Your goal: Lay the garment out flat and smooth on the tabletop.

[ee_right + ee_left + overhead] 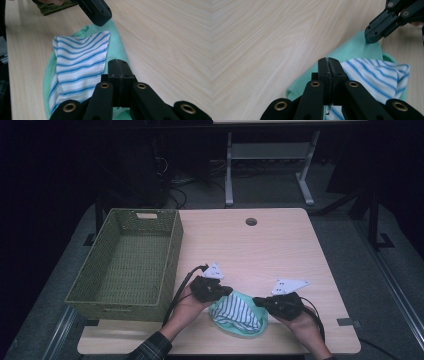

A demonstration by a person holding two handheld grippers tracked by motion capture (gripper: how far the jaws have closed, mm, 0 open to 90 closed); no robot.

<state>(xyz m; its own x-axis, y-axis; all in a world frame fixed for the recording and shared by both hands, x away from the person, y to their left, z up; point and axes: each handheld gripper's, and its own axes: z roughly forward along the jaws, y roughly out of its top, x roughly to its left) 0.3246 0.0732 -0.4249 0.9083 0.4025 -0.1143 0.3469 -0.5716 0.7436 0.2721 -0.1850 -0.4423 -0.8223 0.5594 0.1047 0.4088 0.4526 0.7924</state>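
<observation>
Wicker forms the one green basket (125, 260), a rectangular box with woven walls and a handle slot, standing at the left edge of the pale wood-grain worktop (280, 245). Beside it to the right, the left gripper (223, 292) has its black jaws closed on the mint rim of the single cloth (237, 314), a soft ribbed piece with a white, blue-striped inner side, lying near the front edge. Farther right, the right gripper (256, 300) pinches the opposite rim, jaws closed.
</observation>
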